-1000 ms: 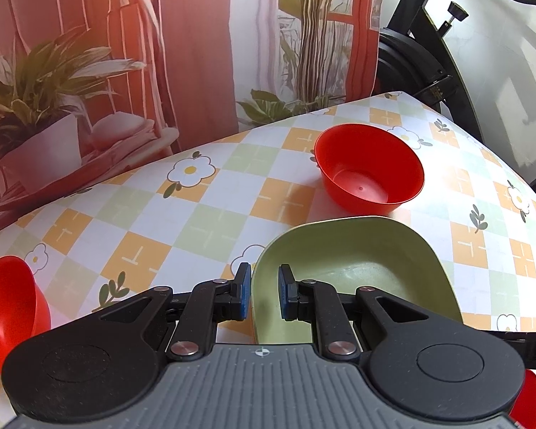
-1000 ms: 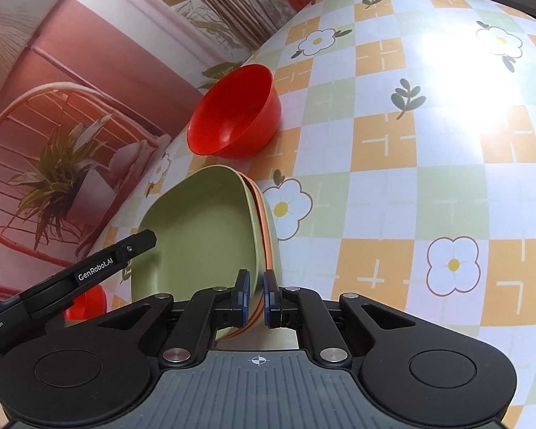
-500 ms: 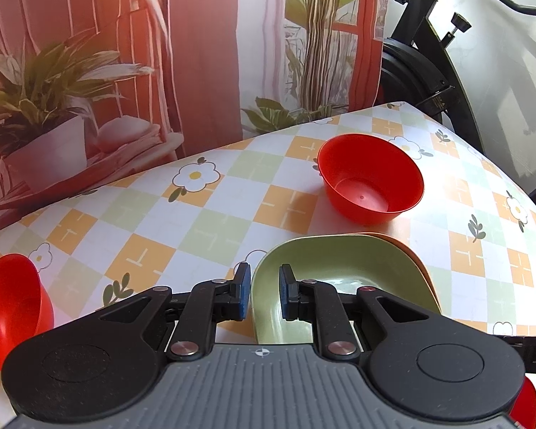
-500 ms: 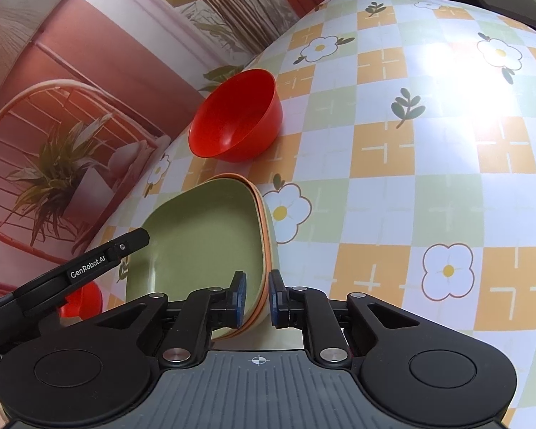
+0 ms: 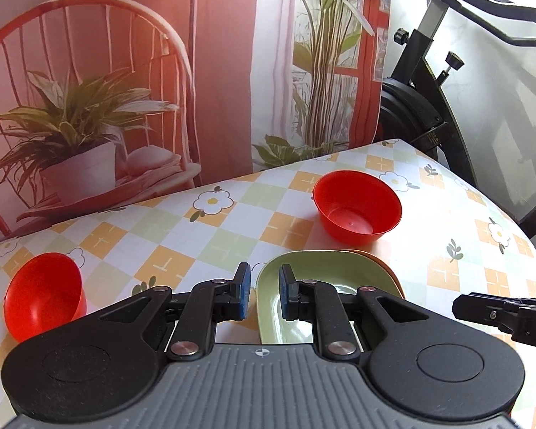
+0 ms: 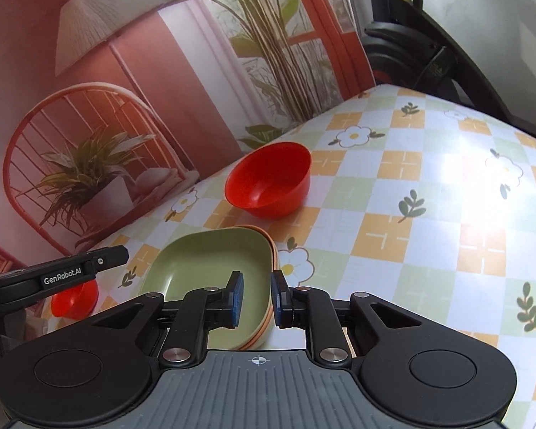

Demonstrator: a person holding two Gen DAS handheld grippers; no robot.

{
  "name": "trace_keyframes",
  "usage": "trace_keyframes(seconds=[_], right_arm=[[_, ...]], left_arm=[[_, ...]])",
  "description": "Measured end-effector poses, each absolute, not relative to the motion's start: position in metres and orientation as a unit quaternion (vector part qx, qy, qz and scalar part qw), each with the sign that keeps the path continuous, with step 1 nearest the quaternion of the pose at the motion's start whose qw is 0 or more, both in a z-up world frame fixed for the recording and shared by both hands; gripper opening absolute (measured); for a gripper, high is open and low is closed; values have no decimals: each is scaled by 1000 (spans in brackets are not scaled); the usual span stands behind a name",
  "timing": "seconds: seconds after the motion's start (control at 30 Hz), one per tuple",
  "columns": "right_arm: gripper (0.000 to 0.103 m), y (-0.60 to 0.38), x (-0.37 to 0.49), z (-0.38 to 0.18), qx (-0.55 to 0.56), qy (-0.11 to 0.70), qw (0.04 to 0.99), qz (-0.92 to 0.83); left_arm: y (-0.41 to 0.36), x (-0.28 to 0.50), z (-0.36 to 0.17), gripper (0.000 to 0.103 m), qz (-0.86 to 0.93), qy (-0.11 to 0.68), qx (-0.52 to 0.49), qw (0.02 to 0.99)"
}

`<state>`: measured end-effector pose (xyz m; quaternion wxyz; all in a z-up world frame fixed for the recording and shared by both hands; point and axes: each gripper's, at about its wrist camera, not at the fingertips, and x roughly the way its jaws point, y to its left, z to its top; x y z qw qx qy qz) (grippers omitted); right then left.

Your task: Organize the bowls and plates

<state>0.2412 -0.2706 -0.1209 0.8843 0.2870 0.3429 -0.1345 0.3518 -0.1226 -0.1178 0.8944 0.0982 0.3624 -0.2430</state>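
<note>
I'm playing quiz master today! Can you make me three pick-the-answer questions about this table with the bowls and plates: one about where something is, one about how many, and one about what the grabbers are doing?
1. What does the green plate sit on?
A. an orange plate
B. a red bowl
C. a chair

2. How many red bowls show in the left wrist view?
A. one
B. two
C. four

3. How are the two grippers?
A. both open
B. both shut on a bowl
C. one holds a plate in the air

Answers:
1 A: an orange plate rim peeks out under the green one.
2 B: one bowl behind the plates, another at the left.
3 A: the left gripper and right gripper each show a gap around the plates' rim.
</note>
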Motion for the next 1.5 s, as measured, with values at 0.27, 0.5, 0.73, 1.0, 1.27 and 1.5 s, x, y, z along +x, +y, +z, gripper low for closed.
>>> trace_keyframes(seconds=[0.27, 0.5, 0.73, 1.0, 1.27, 1.5], right_arm=[[17, -274, 221, -112, 235, 321, 907, -135], [17, -294, 212, -106, 224, 299, 917, -139], [17, -335, 210, -110, 193, 286, 927, -146], [17, -380, 233, -126, 172, 288, 933, -129], [22, -401, 279, -141, 174, 268, 944, -84], [23, -402, 323, -161, 184, 275, 942, -51]], left_arm=[[-115, 331, -109, 18, -241, 351, 85, 901], [-124, 329, -99, 18, -254, 338, 79, 903], [-142, 336, -105, 18, -258, 337, 76, 902], [-173, 366, -127, 18, -259, 361, 67, 893], [-218, 409, -143, 18, -259, 375, 61, 888], [-236, 440, -159, 18, -247, 398, 46, 882]])
